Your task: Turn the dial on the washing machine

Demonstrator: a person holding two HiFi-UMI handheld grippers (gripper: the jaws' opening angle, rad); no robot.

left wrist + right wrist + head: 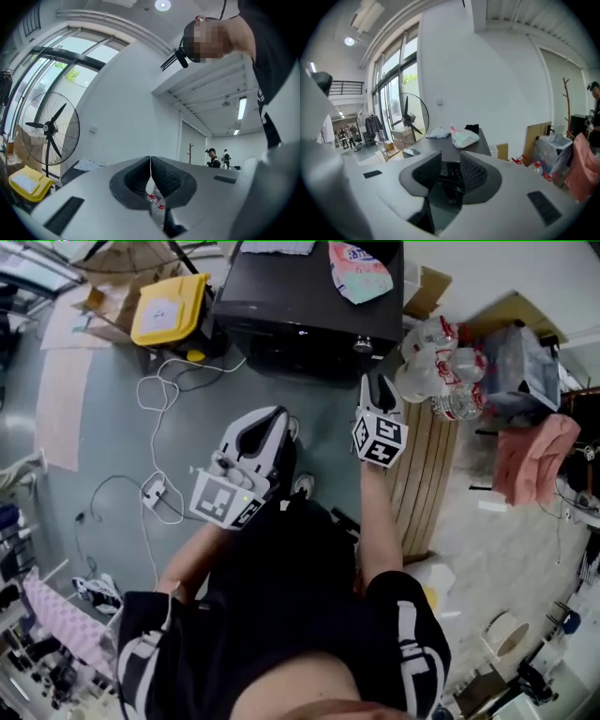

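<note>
Near the front right corner of the black washing machine (309, 306) sits one small round dial (363, 345). Two grippers show. The right gripper (451, 157) points at the dial from just in front of the machine, its jaws partly apart and pinching nothing. The left gripper (150, 159) is further back from the machine, jaws closed together and empty. One bag (359, 273) lies on top of the machine. One yellow box (169, 307) stands left of it. One white cable (159, 395) lies on the grey floor (112, 427). White walls, big windows and one fan (47, 129) fill the room.
</note>
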